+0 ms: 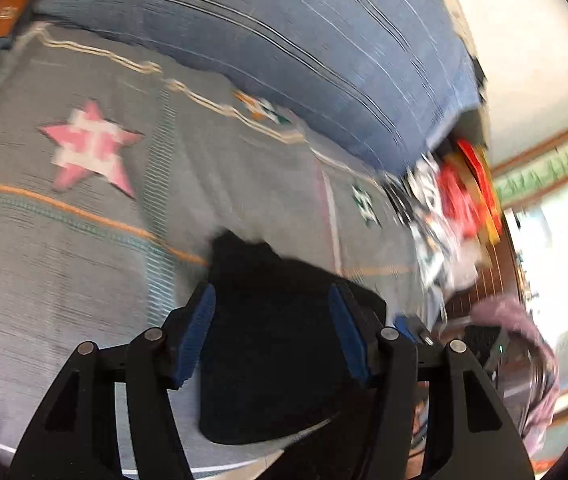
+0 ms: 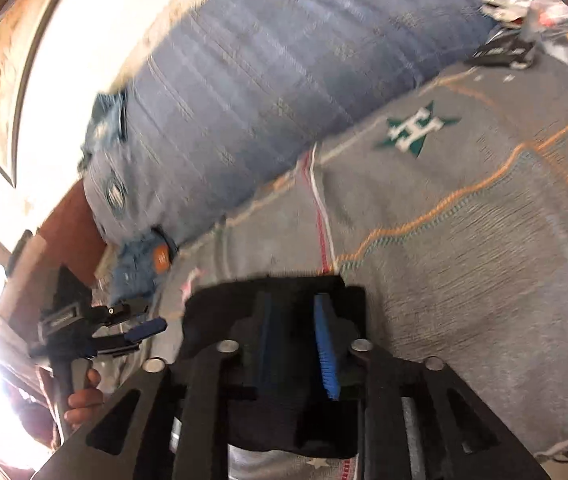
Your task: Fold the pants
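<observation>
The pants are dark, almost black cloth. In the left wrist view the pants (image 1: 267, 344) lie bunched on the grey bedspread between and under the two blue pads of my left gripper (image 1: 271, 300), whose jaws stand wide apart. In the right wrist view the pants (image 2: 219, 312) lie folded under my right gripper (image 2: 292, 312), whose blue pads stand a little apart with dark cloth between them. My left gripper also shows in the right wrist view (image 2: 143, 330), held by a hand at the left, beside the pants.
A grey bedspread (image 1: 83, 240) with star patterns covers the bed. A blue striped bolster (image 1: 284, 40) lies along the far side. Jeans with an orange patch (image 2: 155, 258) lie at its end. Red and white clutter (image 1: 456, 200) is heaped at the right.
</observation>
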The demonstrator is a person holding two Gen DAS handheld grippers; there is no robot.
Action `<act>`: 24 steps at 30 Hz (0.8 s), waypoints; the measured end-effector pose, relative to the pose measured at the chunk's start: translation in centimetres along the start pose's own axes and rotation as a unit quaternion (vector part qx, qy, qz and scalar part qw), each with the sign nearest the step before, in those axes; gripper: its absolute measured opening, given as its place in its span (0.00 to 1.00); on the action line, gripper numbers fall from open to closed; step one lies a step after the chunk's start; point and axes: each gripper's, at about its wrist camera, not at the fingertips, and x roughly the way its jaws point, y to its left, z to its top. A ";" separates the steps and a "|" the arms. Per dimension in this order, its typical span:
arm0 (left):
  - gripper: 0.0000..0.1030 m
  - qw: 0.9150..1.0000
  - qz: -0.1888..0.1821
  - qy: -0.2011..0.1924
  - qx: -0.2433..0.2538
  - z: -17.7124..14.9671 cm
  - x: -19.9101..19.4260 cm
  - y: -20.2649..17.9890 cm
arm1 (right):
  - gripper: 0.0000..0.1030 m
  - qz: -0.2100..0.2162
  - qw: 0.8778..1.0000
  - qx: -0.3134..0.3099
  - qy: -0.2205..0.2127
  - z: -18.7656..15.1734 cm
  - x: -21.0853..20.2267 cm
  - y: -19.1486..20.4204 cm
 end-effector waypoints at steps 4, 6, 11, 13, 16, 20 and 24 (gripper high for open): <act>0.56 0.998 -0.029 0.027 -0.045 0.3 1.7 1.9 | 0.40 0.001 1.000 0.007 0.007 0.6 0.6 -0.5; 0.56 0.998 -0.019 0.048 -0.035 -0.1 3.6 1.0 | 0.40 -0.002 1.000 0.016 0.025 0.7 2.3 -0.6; 0.57 0.988 0.135 0.035 0.060 -0.2 7.5 -1.9 | 0.11 -0.041 0.998 -0.020 0.036 0.5 5.1 0.3; 0.57 0.991 0.127 0.044 0.026 -0.1 8.1 -1.0 | 0.08 -0.051 0.997 -0.014 0.052 0.5 6.3 -0.3; 0.57 0.996 0.074 0.049 -0.015 0.0 6.0 0.3 | 0.17 -0.038 0.998 -0.001 0.053 1.1 5.1 -0.4; 0.58 0.997 0.042 0.061 -0.028 -2.0 3.3 1.4 | 0.42 -0.021 0.996 -0.004 0.083 0.2 1.7 -0.4; 0.59 0.995 0.029 0.094 -0.019 -5.7 3.9 1.4 | 0.46 0.016 0.992 0.029 0.122 -2.0 0.7 -1.3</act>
